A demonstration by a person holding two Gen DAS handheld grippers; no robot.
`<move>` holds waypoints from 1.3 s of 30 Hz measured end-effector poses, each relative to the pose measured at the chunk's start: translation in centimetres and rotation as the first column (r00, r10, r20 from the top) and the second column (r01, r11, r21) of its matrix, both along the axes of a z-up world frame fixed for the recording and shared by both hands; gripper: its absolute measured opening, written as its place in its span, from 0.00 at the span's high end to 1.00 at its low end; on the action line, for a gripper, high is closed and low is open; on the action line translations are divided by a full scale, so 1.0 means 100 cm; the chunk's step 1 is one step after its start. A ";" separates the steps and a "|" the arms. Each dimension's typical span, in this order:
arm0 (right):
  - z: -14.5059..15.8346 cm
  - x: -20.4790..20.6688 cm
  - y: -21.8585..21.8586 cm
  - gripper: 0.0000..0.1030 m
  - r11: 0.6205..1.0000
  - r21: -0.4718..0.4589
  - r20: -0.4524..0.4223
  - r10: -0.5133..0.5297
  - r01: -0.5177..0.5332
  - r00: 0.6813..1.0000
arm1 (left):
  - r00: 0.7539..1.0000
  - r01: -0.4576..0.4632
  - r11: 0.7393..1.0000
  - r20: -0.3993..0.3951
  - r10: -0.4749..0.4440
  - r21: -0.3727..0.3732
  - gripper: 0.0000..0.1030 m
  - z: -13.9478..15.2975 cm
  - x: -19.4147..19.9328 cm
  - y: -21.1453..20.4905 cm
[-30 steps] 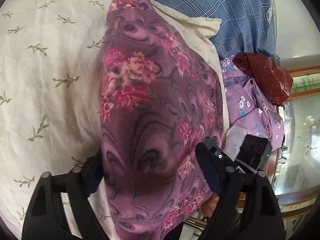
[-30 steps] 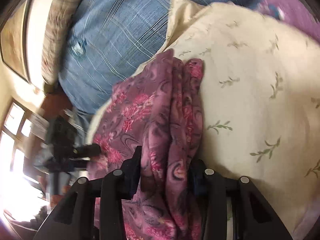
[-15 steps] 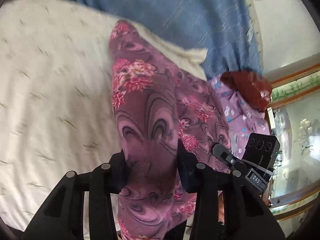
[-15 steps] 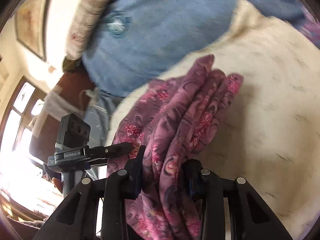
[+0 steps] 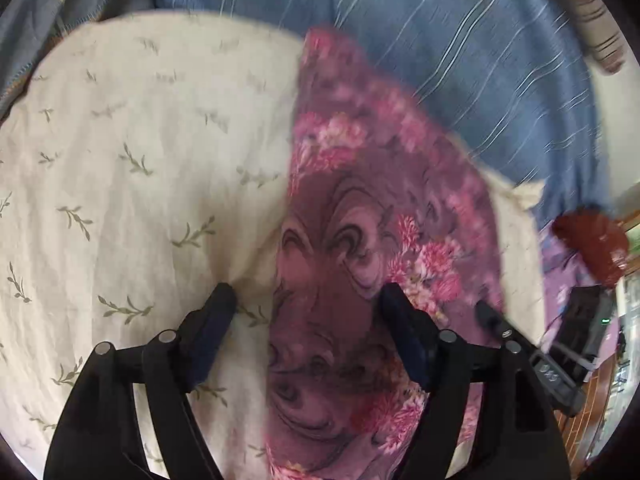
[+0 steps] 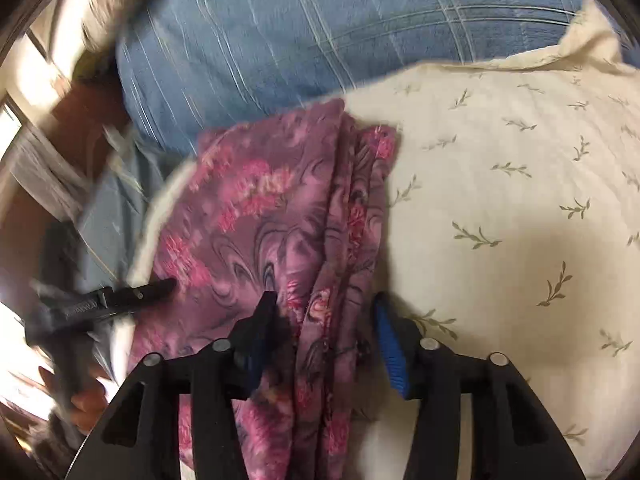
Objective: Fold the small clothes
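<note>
A: Left wrist view. The left gripper [image 5: 306, 300] has its jaws opening; the purple floral cloth [image 5: 360, 240] runs up between them, and the left pad stands clear of it.

B: Surface?

A: A cream leaf-print sheet [image 5: 140, 160] under the cloth, with a blue striped blanket [image 5: 460, 40] beyond. The right gripper [image 5: 488, 314] pokes in at the cloth's right edge, blurred.

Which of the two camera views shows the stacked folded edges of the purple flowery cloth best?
The right wrist view: the purple flowery cloth shows its layered edges along one side. The left wrist view shows only its flat top face.
</note>
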State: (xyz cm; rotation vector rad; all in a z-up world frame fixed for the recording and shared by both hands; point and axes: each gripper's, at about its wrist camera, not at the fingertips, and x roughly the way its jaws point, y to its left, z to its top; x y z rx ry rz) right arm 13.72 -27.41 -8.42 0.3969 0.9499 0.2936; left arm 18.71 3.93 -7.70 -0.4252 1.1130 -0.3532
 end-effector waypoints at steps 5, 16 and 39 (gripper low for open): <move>0.001 -0.002 -0.002 0.42 0.999 -0.020 0.001 0.040 -0.040 0.999 | 0.997 0.034 0.996 0.063 -0.040 0.084 0.12 0.003 0.000 -0.019; 0.055 -0.054 0.007 0.11 0.970 -0.232 -0.034 -0.081 0.071 0.996 | 0.995 -0.026 0.962 0.101 -0.001 0.273 0.12 0.039 -0.058 -0.009; 0.091 -0.225 0.053 0.00 0.826 -0.557 0.169 0.011 0.086 0.986 | 0.923 -0.142 0.863 0.379 -0.062 0.485 0.12 0.061 -0.222 -0.022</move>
